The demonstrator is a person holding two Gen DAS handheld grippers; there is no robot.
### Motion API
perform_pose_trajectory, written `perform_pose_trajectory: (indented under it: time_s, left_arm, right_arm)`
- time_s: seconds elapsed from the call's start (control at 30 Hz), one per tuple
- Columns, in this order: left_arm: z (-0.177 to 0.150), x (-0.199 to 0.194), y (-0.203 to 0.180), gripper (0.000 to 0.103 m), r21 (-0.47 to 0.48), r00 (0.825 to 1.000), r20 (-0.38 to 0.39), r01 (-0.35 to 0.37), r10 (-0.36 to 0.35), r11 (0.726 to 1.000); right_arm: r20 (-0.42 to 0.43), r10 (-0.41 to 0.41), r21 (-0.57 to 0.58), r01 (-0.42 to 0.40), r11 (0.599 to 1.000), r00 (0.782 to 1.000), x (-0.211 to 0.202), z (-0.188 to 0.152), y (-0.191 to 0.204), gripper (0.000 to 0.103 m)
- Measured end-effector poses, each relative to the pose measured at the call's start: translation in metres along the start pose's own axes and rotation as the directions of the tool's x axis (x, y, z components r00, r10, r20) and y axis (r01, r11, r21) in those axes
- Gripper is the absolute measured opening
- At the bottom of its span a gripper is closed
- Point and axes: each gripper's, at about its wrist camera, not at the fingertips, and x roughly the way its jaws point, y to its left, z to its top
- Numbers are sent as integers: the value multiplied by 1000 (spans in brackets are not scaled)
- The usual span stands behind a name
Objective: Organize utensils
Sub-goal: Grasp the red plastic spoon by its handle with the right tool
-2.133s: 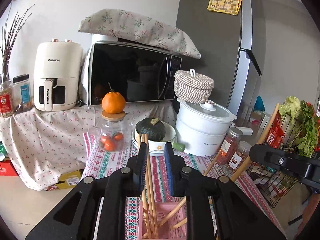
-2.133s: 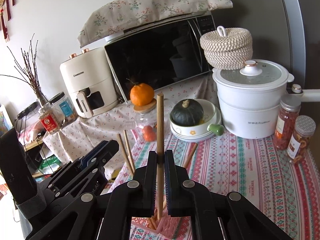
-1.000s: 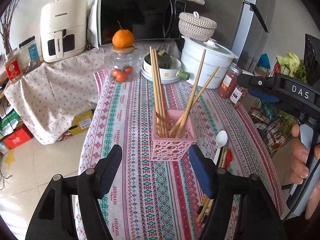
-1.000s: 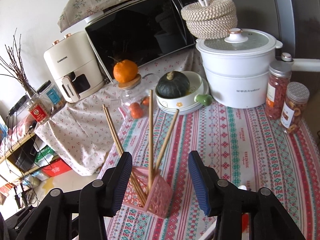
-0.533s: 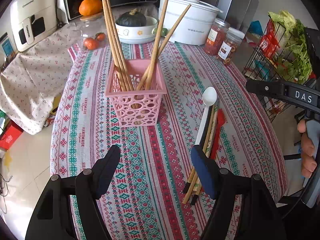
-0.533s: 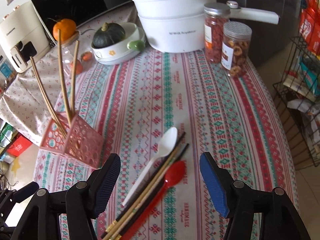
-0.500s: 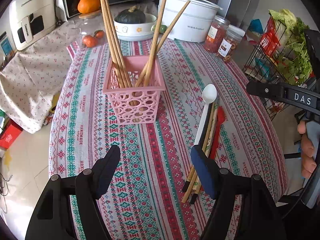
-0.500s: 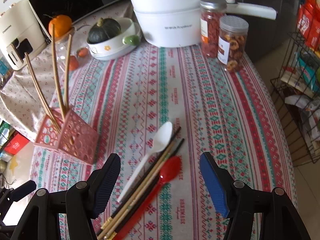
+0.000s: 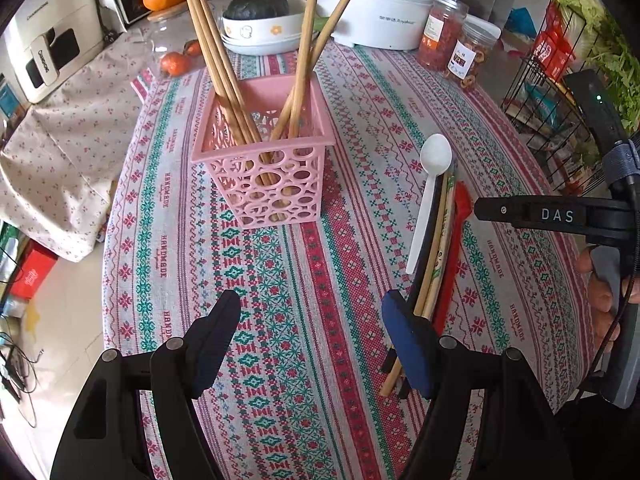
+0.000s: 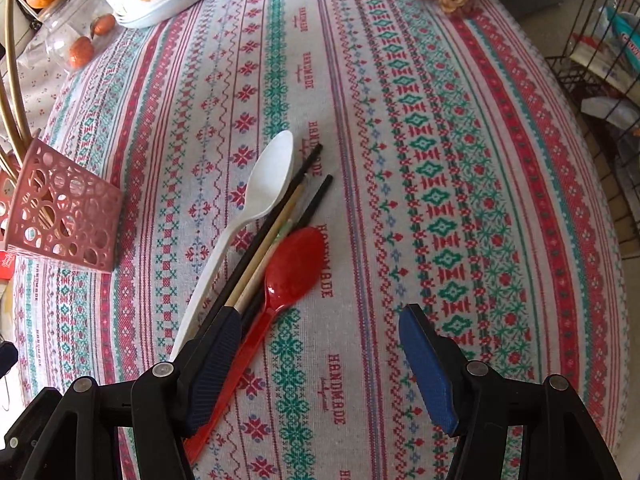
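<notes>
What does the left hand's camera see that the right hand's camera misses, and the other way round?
Only the left wrist view shows the white pot, the vegetable rack, the inside of the pink basket with its wooden chopsticks, and the right gripper seen from the side. Only the right wrist view shows the red spoon bowl in full, with the right gripper's fingers spread. Both show the white spoon, the loose chopsticks, the basket and the patterned tablecloth.

Home kitchen: air fryer [image 9: 48,52], cooking pot [image 9: 380,12], patterned tablecloth [image 9: 280,320], vegetables [image 9: 600,20].
</notes>
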Motion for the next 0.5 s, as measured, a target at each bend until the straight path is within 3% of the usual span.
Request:
perform_pose_trajectory:
  time_s: [0.17, 0.33, 0.43, 0.5]
  left_arm:
    - [2, -1, 2, 76, 3, 1000, 1, 0, 0, 1000]
    - [2, -3, 4, 76, 0, 1000, 9, 2, -2, 1000]
    - [2, -4, 2, 76, 12, 1000, 16, -5, 4, 1000]
    - [0, -5, -1, 76, 33, 1000, 23, -11, 10, 999]
  right_arm:
    - [-40, 2, -9, -2, 1000, 999, 16, 7, 7, 51]
    - [-24, -29, -31, 28, 999, 999, 24, 12, 12, 44]
    - [-24, -10, -53, 9, 999, 1000, 25, 14, 17, 28]
    - [-27, -18, -62, 17, 998, 999, 24, 14, 18, 28]
